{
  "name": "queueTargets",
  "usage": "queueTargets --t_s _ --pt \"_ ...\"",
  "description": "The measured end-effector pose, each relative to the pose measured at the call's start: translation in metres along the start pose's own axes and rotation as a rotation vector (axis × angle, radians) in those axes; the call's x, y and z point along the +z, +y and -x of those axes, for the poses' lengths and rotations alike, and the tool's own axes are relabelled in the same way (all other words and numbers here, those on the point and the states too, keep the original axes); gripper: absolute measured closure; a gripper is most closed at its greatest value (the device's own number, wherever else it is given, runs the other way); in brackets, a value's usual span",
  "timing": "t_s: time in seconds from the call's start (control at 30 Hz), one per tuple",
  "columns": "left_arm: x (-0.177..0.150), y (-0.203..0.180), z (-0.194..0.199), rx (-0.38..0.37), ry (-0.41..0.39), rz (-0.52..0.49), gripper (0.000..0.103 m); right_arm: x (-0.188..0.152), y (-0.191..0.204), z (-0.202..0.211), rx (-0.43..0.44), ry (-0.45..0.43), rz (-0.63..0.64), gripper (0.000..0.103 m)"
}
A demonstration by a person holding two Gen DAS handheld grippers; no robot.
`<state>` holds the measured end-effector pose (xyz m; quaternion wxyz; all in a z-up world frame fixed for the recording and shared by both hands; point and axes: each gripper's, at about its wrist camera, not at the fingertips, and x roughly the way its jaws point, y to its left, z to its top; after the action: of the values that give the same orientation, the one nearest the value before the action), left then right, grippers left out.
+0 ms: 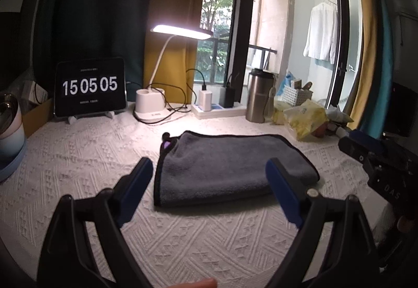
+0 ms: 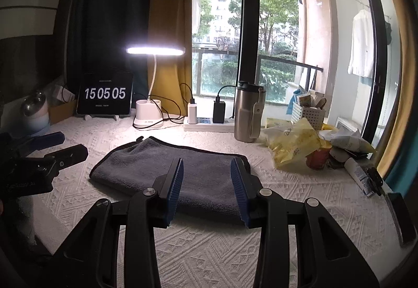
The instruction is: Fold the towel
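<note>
A grey towel point(image 1: 230, 165) with a dark hem lies folded flat on the white textured table cover; it also shows in the right wrist view point(image 2: 167, 170). My left gripper point(image 1: 209, 170) is wide open and empty, hovering just in front of the towel's near edge. My right gripper point(image 2: 207, 165) is open and empty, above the towel's near right part. The right gripper also shows at the right edge of the left wrist view point(image 1: 371, 154). The left gripper shows at the left edge of the right wrist view point(image 2: 52, 149).
A tablet clock point(image 1: 90, 86), a lit desk lamp point(image 1: 180, 32), a power strip point(image 1: 216, 109) with chargers and a steel tumbler point(image 1: 258, 94) stand along the back. Yellow bags point(image 2: 292, 147), a white basket point(image 2: 308, 113) and clutter fill the right. A cup point(image 1: 10, 118) stands far left.
</note>
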<state>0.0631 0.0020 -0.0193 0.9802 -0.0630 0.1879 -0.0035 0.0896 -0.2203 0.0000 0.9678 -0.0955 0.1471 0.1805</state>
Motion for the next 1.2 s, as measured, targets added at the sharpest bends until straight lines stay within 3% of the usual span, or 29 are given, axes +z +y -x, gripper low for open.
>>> queueTargets --t_s 0.03,0.1,0.17,0.67,1.2 --pt "-0.001 0.000 0.005 0.006 -0.012 0.000 0.012 -0.001 0.003 0.005 0.003 -0.012 0.007 0.062" --pt "-0.004 0.000 0.016 0.022 -0.040 -0.006 0.008 -0.004 0.008 0.015 0.009 -0.036 0.005 0.049" --pt "-0.007 0.000 0.028 0.037 -0.069 -0.011 0.008 -0.008 0.011 0.026 0.019 -0.056 -0.006 0.043" --pt "-0.010 -0.015 0.091 0.040 -0.217 -0.081 0.007 -0.017 0.020 0.082 -0.049 -0.108 -0.037 0.042" --pt "-0.005 -0.014 0.102 0.046 -0.235 -0.075 0.006 -0.010 0.026 0.092 -0.040 -0.142 -0.014 0.041"
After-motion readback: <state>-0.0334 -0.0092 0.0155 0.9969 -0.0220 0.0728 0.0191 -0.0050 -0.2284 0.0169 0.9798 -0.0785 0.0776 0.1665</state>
